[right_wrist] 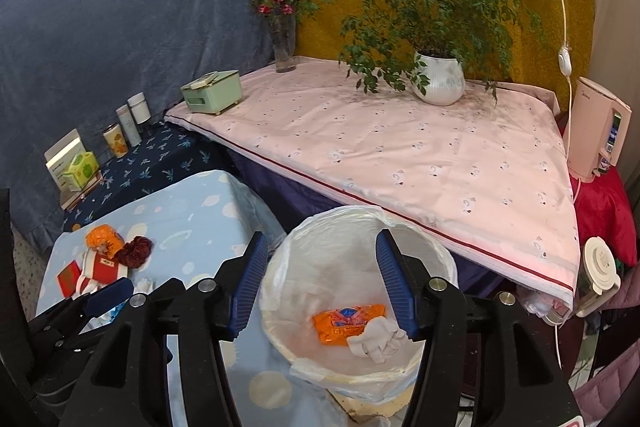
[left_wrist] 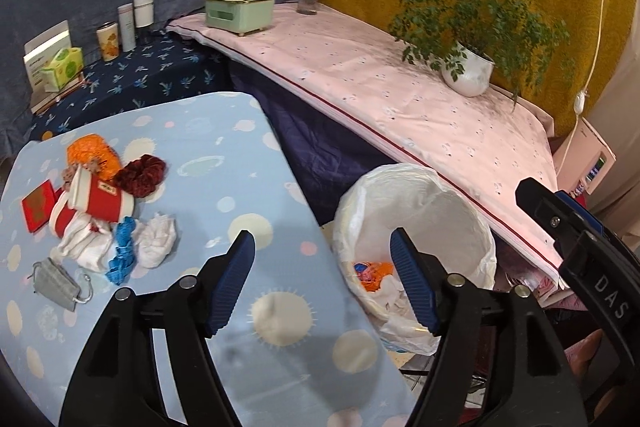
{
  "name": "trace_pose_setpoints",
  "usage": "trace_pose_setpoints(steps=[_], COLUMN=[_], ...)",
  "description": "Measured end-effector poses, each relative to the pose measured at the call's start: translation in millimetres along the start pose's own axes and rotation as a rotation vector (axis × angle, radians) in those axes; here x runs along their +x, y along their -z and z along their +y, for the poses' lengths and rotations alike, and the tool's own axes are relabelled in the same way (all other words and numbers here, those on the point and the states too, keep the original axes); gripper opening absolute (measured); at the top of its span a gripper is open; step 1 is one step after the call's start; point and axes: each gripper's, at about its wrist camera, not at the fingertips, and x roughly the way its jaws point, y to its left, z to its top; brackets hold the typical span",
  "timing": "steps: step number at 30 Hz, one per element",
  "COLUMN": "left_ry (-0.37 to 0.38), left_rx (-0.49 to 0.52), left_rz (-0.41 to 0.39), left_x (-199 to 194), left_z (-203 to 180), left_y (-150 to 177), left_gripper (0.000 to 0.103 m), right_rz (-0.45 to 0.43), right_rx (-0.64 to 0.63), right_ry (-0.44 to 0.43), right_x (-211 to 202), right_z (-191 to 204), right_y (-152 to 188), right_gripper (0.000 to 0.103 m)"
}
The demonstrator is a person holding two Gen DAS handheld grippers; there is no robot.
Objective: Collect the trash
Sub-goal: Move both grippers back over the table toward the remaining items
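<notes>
My left gripper [left_wrist: 322,239] is open and holds nothing. It hangs over the right edge of the light-blue table [left_wrist: 224,155], beside the bin. The bin [left_wrist: 420,171] is lined with a white bag. My right gripper [right_wrist: 322,239] is open and holds nothing, directly above the bin [right_wrist: 340,215]. In the bin lie an orange wrapper [right_wrist: 344,319] and a white tissue [right_wrist: 376,343]. On the table's left lie red paper cups [left_wrist: 100,199], an orange wrapper [left_wrist: 90,151], a dark red scrunchie [left_wrist: 140,173], white tissues [left_wrist: 158,239], a blue crumpled piece [left_wrist: 122,255], a grey face mask [left_wrist: 56,285] and a red card [left_wrist: 38,203].
Behind the bin is a pink-clothed table [right_wrist: 400,147] with a potted plant [right_wrist: 438,79], a flower vase [right_wrist: 284,47] and a green box [right_wrist: 212,93]. A dark blue shelf [left_wrist: 152,75] holds cans and a tissue box. A pink appliance [right_wrist: 600,135] stands at the right.
</notes>
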Motion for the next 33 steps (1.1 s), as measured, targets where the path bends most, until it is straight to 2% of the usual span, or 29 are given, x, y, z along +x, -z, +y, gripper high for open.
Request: trace_pose_setpoints(steps=[3,6,17,33], left_ry=[-0.011,-0.029,-0.132,-0.295], left_rx=[-0.027,-0.058,-0.157,-0.339], left_rz=[-0.005,-0.014,-0.027,0.022], left_x=[-6,-12,-23,-24], left_z=[14,32,98,217], left_y=[1,3,14,51], left_gripper=[0.068,0.073,0.082,0.083], right_rz=[0.000,-0.002,0.024,0.102], right_rx=[-0.018,-0.037,-0.098,-0.195], right_ry=[-0.013,-0.024,-0.077,-0.152], right_x=[-2,-4,0,22], right_z=[13,26,73,155], right_y=[1,4,15,47], right_gripper=[0.057,0.060,0.061,0.061])
